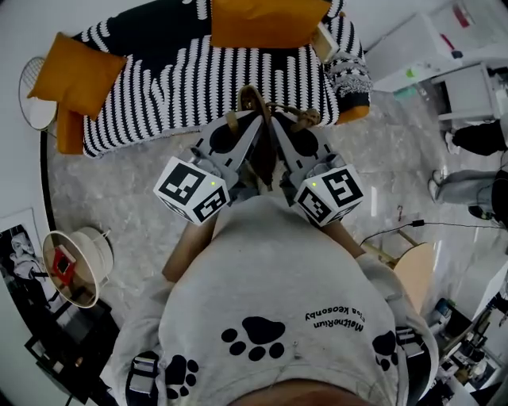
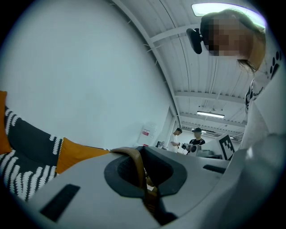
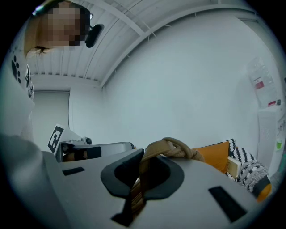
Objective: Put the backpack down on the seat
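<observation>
Only the brown straps [image 1: 255, 101] of the backpack show clearly; a dark brown part of it [image 1: 260, 158] hangs between the two grippers, close to the person's chest. My left gripper [image 1: 244, 120] is shut on one brown strap [image 2: 135, 164], which runs down between its jaws [image 2: 145, 190]. My right gripper [image 1: 276, 120] is shut on the other strap [image 3: 172, 146], which is knotted above its jaws [image 3: 135, 190]. The seat, a sofa with a black-and-white striped cover [image 1: 198, 79], lies just beyond the gripper tips. The backpack's body is mostly hidden.
Orange cushions lie on the sofa at the left [image 1: 75, 71] and at the back [image 1: 266, 20]. A white lamp shade [image 1: 79, 266] stands at the lower left, a wooden stool [image 1: 417, 273] at the right. White cabinets [image 1: 460, 63] and a person's legs [image 1: 468, 186] are at the far right.
</observation>
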Demonstrator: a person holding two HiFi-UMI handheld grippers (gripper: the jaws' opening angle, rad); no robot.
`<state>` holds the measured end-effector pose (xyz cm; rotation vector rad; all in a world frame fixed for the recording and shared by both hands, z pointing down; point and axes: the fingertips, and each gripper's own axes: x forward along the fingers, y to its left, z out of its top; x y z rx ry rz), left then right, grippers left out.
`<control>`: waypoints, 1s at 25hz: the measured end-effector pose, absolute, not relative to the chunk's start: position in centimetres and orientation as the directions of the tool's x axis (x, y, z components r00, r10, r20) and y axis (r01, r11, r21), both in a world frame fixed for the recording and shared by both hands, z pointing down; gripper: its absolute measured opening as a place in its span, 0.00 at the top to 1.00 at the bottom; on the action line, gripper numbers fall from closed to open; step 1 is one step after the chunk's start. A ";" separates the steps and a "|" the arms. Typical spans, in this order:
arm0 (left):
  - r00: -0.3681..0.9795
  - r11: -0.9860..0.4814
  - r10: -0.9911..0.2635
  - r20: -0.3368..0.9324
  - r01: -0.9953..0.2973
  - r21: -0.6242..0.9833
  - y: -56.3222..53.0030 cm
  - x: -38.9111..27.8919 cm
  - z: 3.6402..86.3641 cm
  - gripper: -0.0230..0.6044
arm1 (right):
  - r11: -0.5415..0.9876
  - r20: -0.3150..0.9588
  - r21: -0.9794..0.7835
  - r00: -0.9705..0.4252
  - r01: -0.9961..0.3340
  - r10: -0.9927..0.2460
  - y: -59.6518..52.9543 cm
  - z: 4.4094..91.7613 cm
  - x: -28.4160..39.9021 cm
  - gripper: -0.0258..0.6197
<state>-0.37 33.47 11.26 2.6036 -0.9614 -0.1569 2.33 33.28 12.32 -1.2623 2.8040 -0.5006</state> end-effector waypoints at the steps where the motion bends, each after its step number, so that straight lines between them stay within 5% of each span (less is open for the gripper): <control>1: 0.760 -0.700 -0.650 0.019 -0.608 0.373 33.4 -0.5 11.4 0.93 | 0.623 0.108 -0.299 -0.674 -0.723 -0.730 33.2 12.4 2.2 0.90; 25: 0.718 -0.643 -0.692 0.079 -0.662 0.384 15.3 -3.4 15.3 0.93 | 0.682 0.160 -0.301 -0.740 -0.667 -0.653 14.7 16.7 -1.4 0.90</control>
